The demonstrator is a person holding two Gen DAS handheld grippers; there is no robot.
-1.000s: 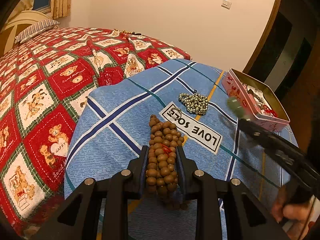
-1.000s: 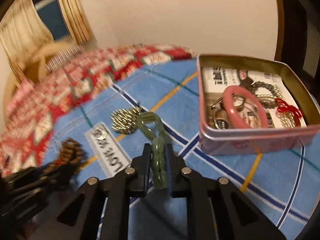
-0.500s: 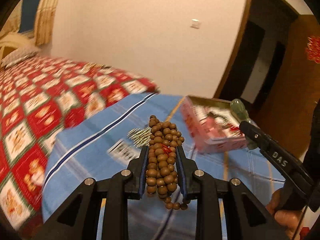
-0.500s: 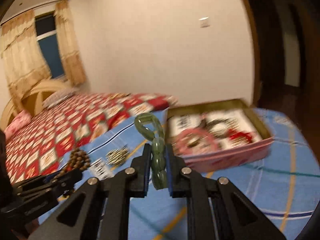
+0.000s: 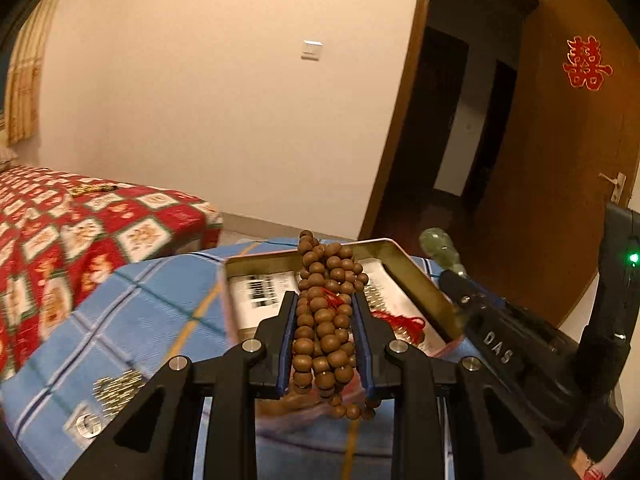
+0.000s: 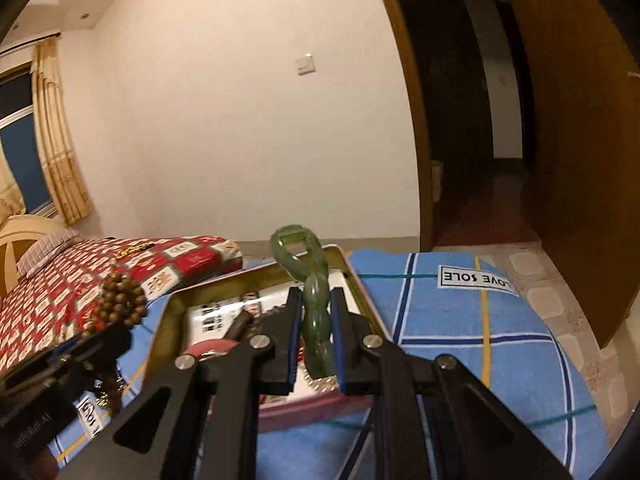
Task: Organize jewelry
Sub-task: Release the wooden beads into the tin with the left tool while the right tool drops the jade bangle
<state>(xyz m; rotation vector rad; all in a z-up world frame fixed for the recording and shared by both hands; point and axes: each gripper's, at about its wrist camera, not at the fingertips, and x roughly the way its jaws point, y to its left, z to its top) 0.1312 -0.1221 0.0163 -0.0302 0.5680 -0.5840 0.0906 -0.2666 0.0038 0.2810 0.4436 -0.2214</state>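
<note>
Left wrist view: left gripper (image 5: 325,322) clamps the brown bead string (image 5: 326,316); right gripper (image 6: 316,322) clamps the green bracelet (image 6: 314,304). Both hang lengthwise above the near edge of the tin (image 6: 168,312).

Blue plaid cloth (image 6: 460,320) carries open tin (image 6: 362,280), gold bead pile (image 5: 116,390); red quilt bed (image 5: 60,232) beside.

"DAS" on right gripper (image 5: 496,346) arm. "LOVE SOLE" on white label (image 6: 475,279) of blue cloth (image 6: 460,320). Red double-happiness sign (image 5: 587,63) on door (image 5: 568,152).
</note>
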